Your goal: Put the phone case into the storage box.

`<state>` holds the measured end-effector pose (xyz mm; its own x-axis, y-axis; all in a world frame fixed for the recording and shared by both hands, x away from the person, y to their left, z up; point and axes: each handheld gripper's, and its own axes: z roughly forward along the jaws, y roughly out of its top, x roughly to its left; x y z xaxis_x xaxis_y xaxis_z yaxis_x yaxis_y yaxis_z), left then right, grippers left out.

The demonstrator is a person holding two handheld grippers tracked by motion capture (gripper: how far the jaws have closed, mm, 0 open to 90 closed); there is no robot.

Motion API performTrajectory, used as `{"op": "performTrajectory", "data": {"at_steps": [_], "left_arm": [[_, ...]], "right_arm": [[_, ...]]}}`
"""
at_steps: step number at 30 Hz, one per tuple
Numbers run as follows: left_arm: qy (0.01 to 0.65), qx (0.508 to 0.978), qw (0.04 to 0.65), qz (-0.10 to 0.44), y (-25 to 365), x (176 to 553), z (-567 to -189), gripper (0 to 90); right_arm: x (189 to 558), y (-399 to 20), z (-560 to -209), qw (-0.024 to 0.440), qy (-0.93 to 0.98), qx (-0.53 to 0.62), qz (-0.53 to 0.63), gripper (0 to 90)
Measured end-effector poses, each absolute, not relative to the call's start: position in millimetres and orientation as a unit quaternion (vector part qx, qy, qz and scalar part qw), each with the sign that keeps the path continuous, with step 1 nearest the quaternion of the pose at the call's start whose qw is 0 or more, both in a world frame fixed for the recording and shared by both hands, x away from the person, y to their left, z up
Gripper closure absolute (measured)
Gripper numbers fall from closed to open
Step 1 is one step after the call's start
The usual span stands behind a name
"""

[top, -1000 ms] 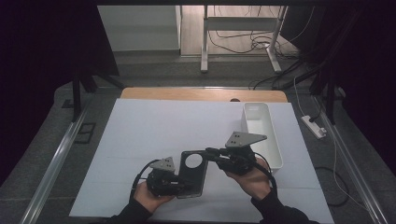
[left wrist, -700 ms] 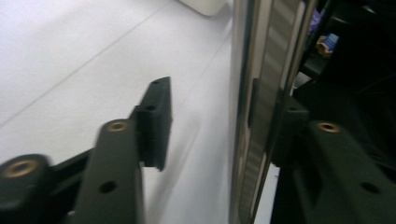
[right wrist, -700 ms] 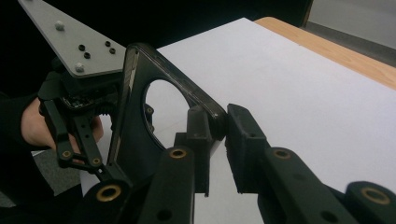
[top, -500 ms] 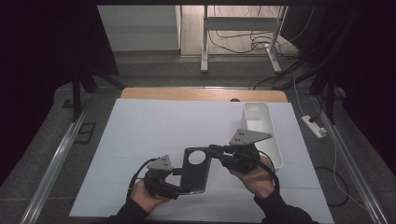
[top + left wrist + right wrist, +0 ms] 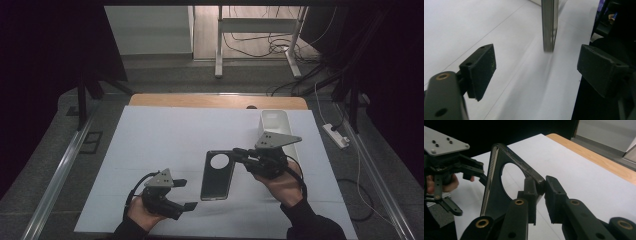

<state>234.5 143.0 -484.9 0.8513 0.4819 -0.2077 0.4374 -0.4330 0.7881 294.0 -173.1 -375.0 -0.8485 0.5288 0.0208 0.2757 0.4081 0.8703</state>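
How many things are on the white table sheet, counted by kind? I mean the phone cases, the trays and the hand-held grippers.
Dark phone case with a round camera hole: 1
White oblong plastic tray: 1
Black two-jaw grippers, left gripper open and right gripper shut on the case: 2
Total: 4

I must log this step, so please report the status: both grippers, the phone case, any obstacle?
Left gripper open, jaws just opened, nothing between them. Right gripper shut on phone case at its edge. White bin beyond, nothing in the way.
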Motion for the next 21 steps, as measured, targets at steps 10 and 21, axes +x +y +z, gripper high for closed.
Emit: {"op": "performTrajectory", "data": {"at_steps": [10, 21], "left_arm": [[0.288, 0.845, 0.448, 0.050, 160, 228, -488, 14.1], [0.321, 0.836, 0.436, 0.086, 181, 213, -491, 4.2]], "right_arm": [[304, -187, -363, 0.148, 0.826, 0.254, 0.481, 79.2], [318, -204, -350, 0.171, 0.817, 0.267, 0.482, 79.2]]}}
